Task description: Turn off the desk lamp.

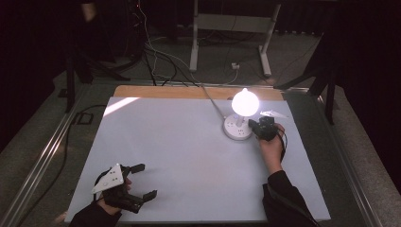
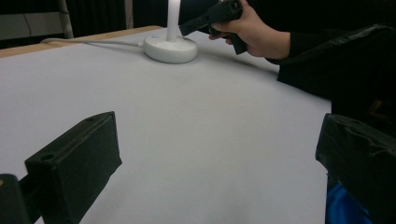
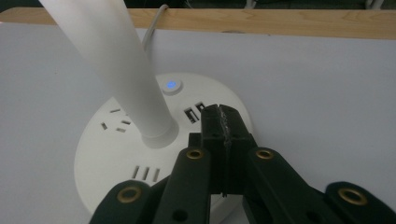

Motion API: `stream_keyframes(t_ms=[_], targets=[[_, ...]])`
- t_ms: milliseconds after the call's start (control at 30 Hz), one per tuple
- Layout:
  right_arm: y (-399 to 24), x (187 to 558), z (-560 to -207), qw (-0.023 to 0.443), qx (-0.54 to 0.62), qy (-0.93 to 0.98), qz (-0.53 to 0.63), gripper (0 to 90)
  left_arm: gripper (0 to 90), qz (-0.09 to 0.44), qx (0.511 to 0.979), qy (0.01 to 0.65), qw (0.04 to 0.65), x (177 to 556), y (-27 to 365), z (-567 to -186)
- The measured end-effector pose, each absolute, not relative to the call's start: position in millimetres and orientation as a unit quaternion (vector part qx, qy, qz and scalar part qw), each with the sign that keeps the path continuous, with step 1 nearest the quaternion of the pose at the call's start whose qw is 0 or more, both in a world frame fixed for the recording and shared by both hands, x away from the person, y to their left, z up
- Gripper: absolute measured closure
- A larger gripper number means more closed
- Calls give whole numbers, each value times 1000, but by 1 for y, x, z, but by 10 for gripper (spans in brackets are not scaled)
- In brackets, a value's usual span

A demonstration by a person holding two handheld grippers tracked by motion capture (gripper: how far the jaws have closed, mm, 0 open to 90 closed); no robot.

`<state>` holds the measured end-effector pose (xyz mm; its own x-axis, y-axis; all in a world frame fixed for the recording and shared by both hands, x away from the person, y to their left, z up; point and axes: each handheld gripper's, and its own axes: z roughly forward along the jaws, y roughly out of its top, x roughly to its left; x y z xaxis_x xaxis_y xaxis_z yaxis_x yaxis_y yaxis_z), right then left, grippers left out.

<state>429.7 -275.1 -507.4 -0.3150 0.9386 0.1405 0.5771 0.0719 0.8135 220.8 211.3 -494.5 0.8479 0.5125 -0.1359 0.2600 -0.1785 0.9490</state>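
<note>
- The lamp [image 1: 239, 124] is standing near the worktop's [image 1: 179, 156] far right corner, its bulb [image 1: 244, 101] glowing and a blue button [image 3: 172, 85] shining on its round white base [image 3: 105, 154].
- The right claw [image 3: 223, 122] is hovering over the base's right part, jaws pressed together with nothing between them, tips just beside the USB ports [image 3: 194, 111].
- The left claw [image 1: 144, 180] is resting near the worktop's near left corner, jaws spread wide and holding nothing.
- A white cable [image 1: 210, 99] is running from the base over the far edge.
</note>
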Motion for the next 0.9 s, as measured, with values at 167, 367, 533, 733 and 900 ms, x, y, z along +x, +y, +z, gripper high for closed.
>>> stream_keyframes(t_ms=[167,367,533,733,900], targets=[[-274,430,-511,221,541,700,411,900,6,106,760,254,588,221,211,-495],[-274,428,-512,226,539,700,411,900,5,105,762,253,587,221,211,-495],[-272,429,-510,223,544,701,404,900,6,105,760,254,589,221,211,-494],[-274,430,-498,226,541,696,413,896,5,106,760,255,588,221,211,-495],[-274,426,-487,243,531,693,423,786,5,105,759,254,590,221,211,-494]])
